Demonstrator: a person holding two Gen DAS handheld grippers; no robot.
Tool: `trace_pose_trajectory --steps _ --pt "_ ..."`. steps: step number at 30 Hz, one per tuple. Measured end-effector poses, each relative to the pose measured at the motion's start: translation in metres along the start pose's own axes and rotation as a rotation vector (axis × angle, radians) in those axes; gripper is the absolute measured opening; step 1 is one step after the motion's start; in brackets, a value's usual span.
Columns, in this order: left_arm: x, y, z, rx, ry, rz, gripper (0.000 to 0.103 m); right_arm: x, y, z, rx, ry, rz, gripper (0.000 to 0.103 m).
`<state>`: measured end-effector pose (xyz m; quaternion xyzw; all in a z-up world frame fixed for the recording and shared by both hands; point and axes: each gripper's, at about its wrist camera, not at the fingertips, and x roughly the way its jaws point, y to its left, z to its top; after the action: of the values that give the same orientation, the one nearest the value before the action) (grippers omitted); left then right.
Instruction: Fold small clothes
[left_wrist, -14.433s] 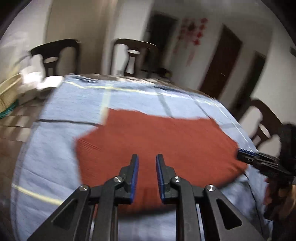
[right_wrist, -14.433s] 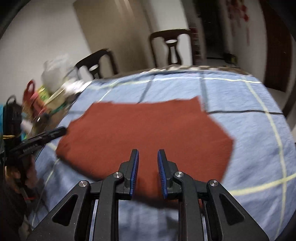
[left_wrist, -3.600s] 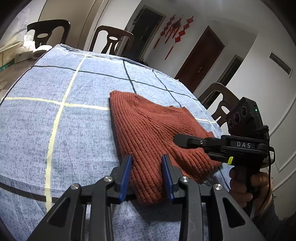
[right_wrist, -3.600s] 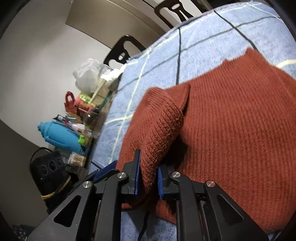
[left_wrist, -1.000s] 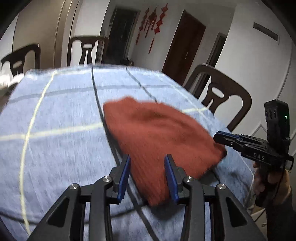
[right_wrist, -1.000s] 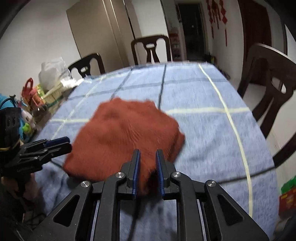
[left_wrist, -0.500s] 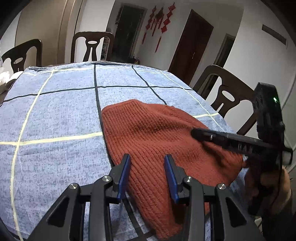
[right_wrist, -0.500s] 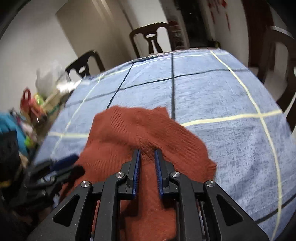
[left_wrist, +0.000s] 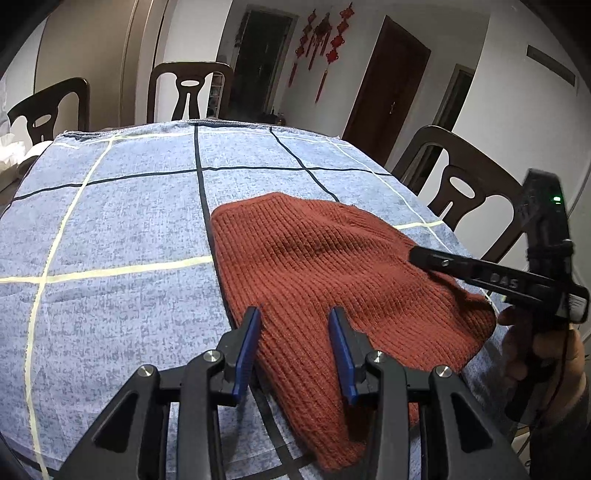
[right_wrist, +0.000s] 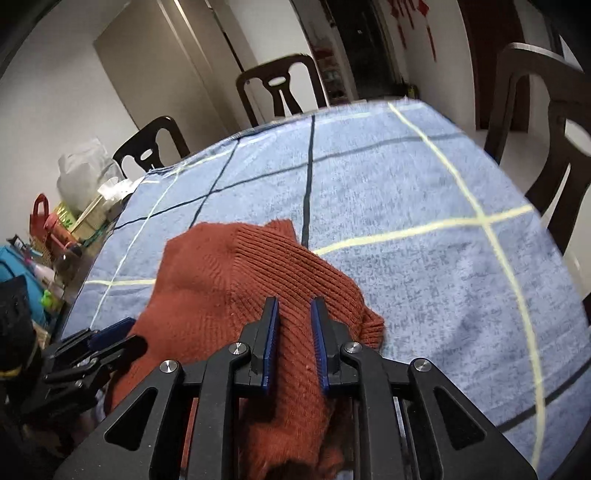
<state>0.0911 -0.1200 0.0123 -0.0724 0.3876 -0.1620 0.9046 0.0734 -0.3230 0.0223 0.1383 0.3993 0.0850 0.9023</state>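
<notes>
Nearest, the left claw (left_wrist: 294, 347) hovers spread over the near edge of the folded sweater (left_wrist: 332, 266), pads clear of the knit. Just beyond, the right claw (right_wrist: 294, 345) is opening, a ridge of sweater between its pads though not pinched. The sweater lies bunched at the near corner of the checked cloth (left_wrist: 110, 221) covering the surface. Seemingly a fold has just been laid; next comes squaring or another fold, which needs a fresh pinch on an edge. Chairs (left_wrist: 188, 92) stand beyond.
</notes>
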Motion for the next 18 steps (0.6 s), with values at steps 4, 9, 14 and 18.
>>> trace_pose_trajectory --steps 4,9,14,18 --pt "-0.004 0.001 0.002 -0.007 0.006 0.006 0.042 -0.018 0.011 -0.006 -0.055 -0.021 0.018 0.019" --pt "-0.020 -0.001 -0.002 0.004 -0.011 0.014 0.041 -0.034 0.015 -0.021 -0.082 -0.024 0.018 0.019" --pt "-0.019 0.002 -0.012 0.014 0.009 0.009 0.042 -0.027 0.007 -0.040 -0.107 0.006 -0.034 0.025" --pt "-0.019 0.004 -0.011 0.006 0.009 0.007 0.042 -0.032 0.005 -0.036 -0.085 -0.003 -0.030 0.025"
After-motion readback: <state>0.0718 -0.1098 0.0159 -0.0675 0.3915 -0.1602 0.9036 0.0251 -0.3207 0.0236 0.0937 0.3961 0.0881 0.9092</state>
